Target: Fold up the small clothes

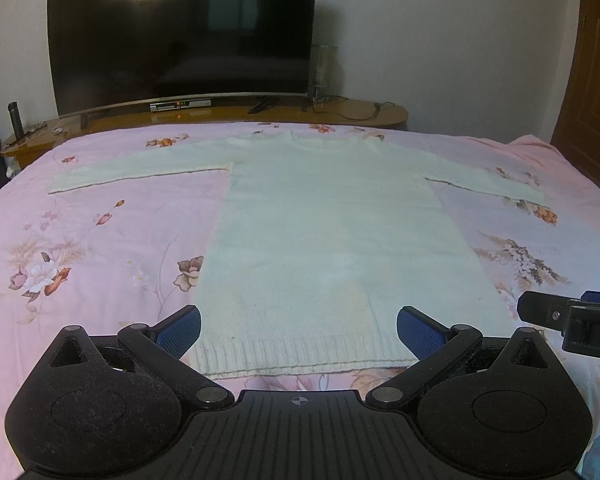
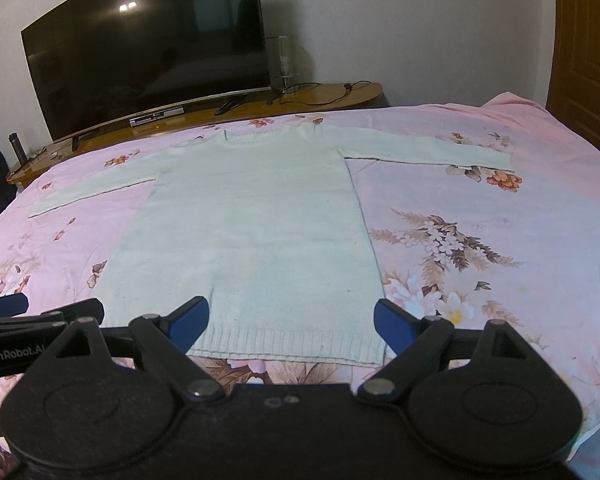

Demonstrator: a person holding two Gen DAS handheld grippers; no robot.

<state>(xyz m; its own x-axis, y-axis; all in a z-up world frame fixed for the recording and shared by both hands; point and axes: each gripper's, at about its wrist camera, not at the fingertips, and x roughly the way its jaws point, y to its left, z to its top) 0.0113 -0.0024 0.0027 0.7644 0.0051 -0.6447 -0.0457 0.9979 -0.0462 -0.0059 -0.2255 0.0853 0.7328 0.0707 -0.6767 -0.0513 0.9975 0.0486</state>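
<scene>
pale white knitted long-sleeve sweater [image 1: 324,236] lies flat mid-frame on the pink floral bedsheet [image 1: 100,240], looks soft, light, floppy, so pinch the ribbed hem corners or sleeve cuffs; left gripper [image 1: 299,330] and right gripper [image 2: 291,322] both spread wide, empty.

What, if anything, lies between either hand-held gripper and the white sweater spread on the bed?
Nothing visible does. The sweater lies flat on the floral bedsheet, its ribbed hem nearest both. The left hand-held gripper and the right hand-held gripper hover open just short of that hem, with only bare sheet between.
</scene>
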